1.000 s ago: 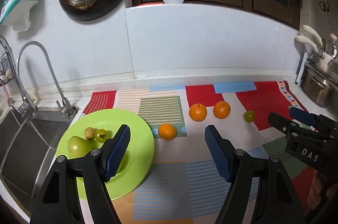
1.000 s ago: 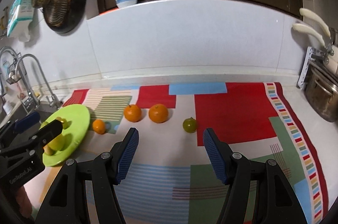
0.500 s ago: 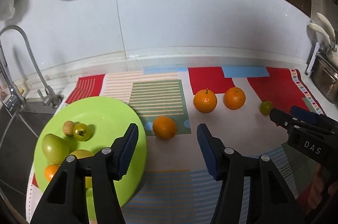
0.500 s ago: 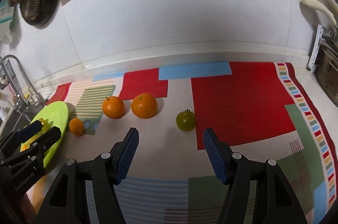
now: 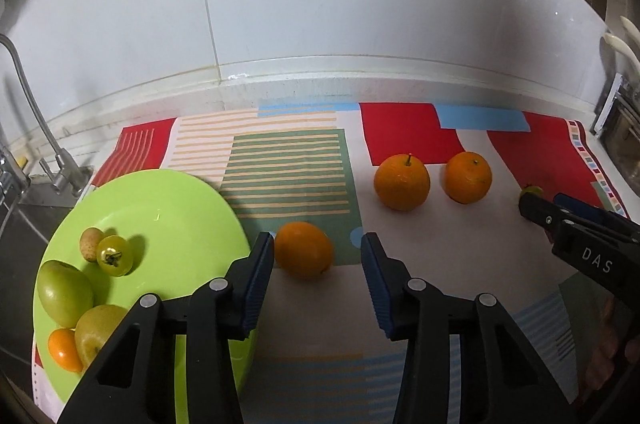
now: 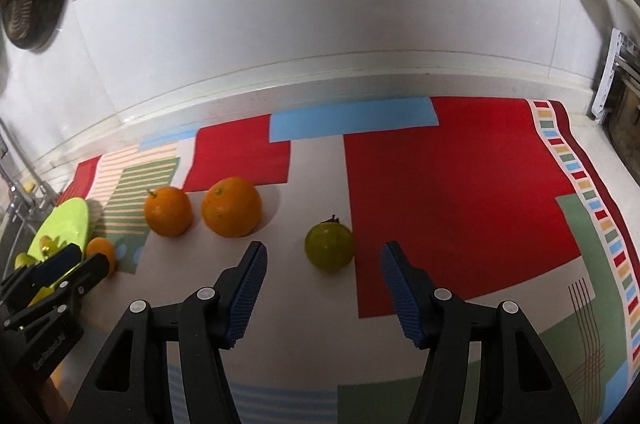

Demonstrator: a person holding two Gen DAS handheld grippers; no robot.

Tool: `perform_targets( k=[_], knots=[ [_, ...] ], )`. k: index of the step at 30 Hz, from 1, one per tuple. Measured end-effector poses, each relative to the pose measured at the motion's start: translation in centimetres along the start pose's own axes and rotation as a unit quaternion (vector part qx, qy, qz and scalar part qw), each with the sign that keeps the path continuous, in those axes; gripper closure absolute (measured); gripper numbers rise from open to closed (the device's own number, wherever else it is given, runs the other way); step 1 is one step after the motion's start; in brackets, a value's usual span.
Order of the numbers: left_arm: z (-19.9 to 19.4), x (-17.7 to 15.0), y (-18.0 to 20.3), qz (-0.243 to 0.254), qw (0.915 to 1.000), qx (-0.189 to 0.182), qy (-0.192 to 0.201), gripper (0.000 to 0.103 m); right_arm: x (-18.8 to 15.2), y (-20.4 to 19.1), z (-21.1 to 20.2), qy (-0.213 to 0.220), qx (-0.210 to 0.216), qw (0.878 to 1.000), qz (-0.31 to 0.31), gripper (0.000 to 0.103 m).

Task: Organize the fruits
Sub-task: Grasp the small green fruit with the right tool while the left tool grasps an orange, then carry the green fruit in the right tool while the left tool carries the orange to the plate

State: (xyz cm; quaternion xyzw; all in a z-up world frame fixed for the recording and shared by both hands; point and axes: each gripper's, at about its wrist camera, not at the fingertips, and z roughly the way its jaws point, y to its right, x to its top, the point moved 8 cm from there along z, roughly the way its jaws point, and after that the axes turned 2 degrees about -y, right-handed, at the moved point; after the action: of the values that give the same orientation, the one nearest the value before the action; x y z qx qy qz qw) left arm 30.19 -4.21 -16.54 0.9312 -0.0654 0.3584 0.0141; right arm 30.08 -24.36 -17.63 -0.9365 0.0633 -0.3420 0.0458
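**A:** ok so where's everything sitting right now?

**B:** the left gripper (image 5: pixel 318 252) is angled down at a small smooth orange mandarin (image 5: pixel 304 255) lying on the patchwork mat with red, green-striped and blue blocks (image 5: pixel 288 160), just beside the rim of the round lime-green plastic plate (image 5: pixel 180 208). Its jaws have just been closing and stand fairly narrow. The mandarin sits in the gap, close to the left blue ribbed pad, but I can't tell if that pad actually touches it. The other pad is clearly apart from it.

**A:** and the right one?

**B:** the right gripper (image 6: pixel 323 256) is lined up on a small round green fruit with a dark stem (image 6: pixel 329 251), out on the pale part of the mat by the big red block. Those jaws have just been closing too, medium gap, fruit between the tips with space on both sides.

**A:** anything else?

**B:** two bigger oranges (image 5: pixel 401 182) side by side between the two targets, near each other but apart. The plate holds a green apple-like fruit (image 5: pixel 64 294), a yellow-green one, a small green tomato-looking one, a tiny tan round one and a small orange one.
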Motion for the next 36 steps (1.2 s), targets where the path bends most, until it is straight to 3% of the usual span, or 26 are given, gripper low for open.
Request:
perform_targets(
  k=[11, 15, 26, 36],
  knots=[
    [1.7, 0.3, -0.3, 0.012, 0.9994, 0.029, -0.015, 0.060, 0.2, -0.2, 1.5, -0.019, 0.010, 1.000, 0.003, 0.066],
    [2.4, 0.2, -0.5, 0.004, 0.9992, 0.027, -0.029, 0.071, 0.2, -0.3, 1.8, -0.023, 0.010, 1.000, 0.001, 0.073],
    [0.4, 0.4, 0.6, 0.016, 0.9997, -0.018, -0.007, 0.071, 0.0, -1.7, 0.1, -0.014, 0.037, 0.999, -0.014, 0.073],
    [-3.5, 0.4, 0.8, 0.022, 0.9990, -0.036, 0.015, 0.071, -0.3, -3.8, -3.8, 0.002, 0.064, 0.997, -0.031, 0.073]
  ],
)
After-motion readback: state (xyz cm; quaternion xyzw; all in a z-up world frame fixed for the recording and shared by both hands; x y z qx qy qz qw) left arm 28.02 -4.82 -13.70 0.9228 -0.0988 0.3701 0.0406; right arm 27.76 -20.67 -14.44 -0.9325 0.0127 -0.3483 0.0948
